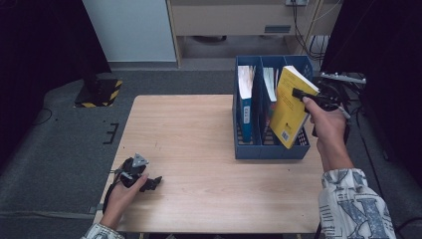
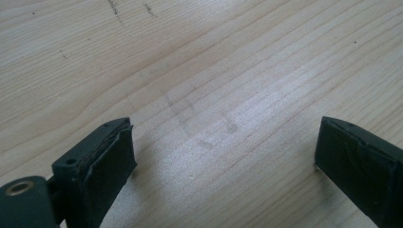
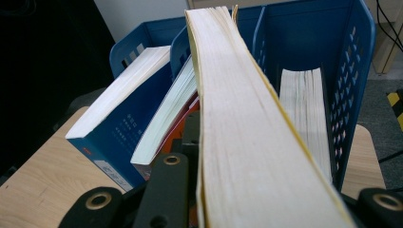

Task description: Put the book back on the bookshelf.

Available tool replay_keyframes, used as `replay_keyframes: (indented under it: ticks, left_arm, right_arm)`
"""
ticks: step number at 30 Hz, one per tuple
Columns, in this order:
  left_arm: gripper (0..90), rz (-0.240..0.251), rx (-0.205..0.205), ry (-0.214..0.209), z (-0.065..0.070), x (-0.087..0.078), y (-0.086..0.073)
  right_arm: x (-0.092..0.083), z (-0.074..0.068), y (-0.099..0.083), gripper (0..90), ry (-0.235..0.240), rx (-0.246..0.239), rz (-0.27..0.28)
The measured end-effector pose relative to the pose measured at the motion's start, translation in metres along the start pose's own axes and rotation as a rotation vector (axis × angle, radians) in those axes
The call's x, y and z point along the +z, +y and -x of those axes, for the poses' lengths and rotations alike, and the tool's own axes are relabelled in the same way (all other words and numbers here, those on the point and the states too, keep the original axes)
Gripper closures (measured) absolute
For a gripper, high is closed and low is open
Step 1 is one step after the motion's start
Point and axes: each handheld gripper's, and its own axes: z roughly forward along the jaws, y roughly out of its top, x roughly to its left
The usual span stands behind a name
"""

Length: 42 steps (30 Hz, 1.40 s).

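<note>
Right tool (image 1: 300, 94) clamped on the yellow book's (image 1: 290, 107) top edge, holding it tilted over the blue file rack's (image 1: 268, 149) right slot, apparently mid-transfer; next, steady vertical travel clear of the dividers; left tool (image 1: 152, 183) open, idle on bench (image 1: 199, 149).

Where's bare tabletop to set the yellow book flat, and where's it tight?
Free: the wide bare stretch of the light wooden table between the left gripper at the near left corner and the blue three-slot file rack; also the near strip in front of that rack. Crowded: the rack itself, each slot already holding books, with the right gripper holding the yellow paperback book over it.
</note>
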Motion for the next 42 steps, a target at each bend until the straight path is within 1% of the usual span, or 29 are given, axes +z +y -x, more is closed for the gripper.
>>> replay_keyframes:
  ticks: [10,13,16,19,23,27,30,42]
  left_arm:
    - [5.0,0.004,-0.003,0.0,0.0,0.0,0.0]
    - [5.0,0.004,-0.001,0.0,-0.001,0.0,0.0]
    - [5.0,0.003,-0.001,0.0,-0.001,0.0,0.0]
    - [5.0,0.003,-0.001,-0.001,-0.001,0.0,0.0]
    - [5.0,0.003,0.0,-0.001,-0.001,0.0,0.0]
    - [5.0,0.003,-0.001,0.0,0.0,0.0,0.0]
    - [5.0,0.005,-0.003,0.0,0.0,0.0,0.0]
    - [5.0,0.002,0.003,0.0,0.0,0.001,0.001]
  right_arm:
    - [0.006,-0.004,0.004,75.0,-0.018,0.001,0.015]
    - [0.008,-0.002,0.005,75.0,-0.034,0.018,0.033]
    - [0.009,-0.002,0.006,75.0,-0.037,0.031,0.045]
    - [0.011,-0.002,0.007,75.0,-0.042,0.03,0.043]
    - [0.013,-0.003,0.008,75.0,-0.051,0.032,0.055]
    - [0.015,-0.007,0.008,75.0,-0.058,0.019,0.054]
    - [0.016,-0.009,0.009,75.0,-0.063,0.02,0.056]
    - [0.024,-0.012,0.016,75.0,-0.076,0.021,0.055]
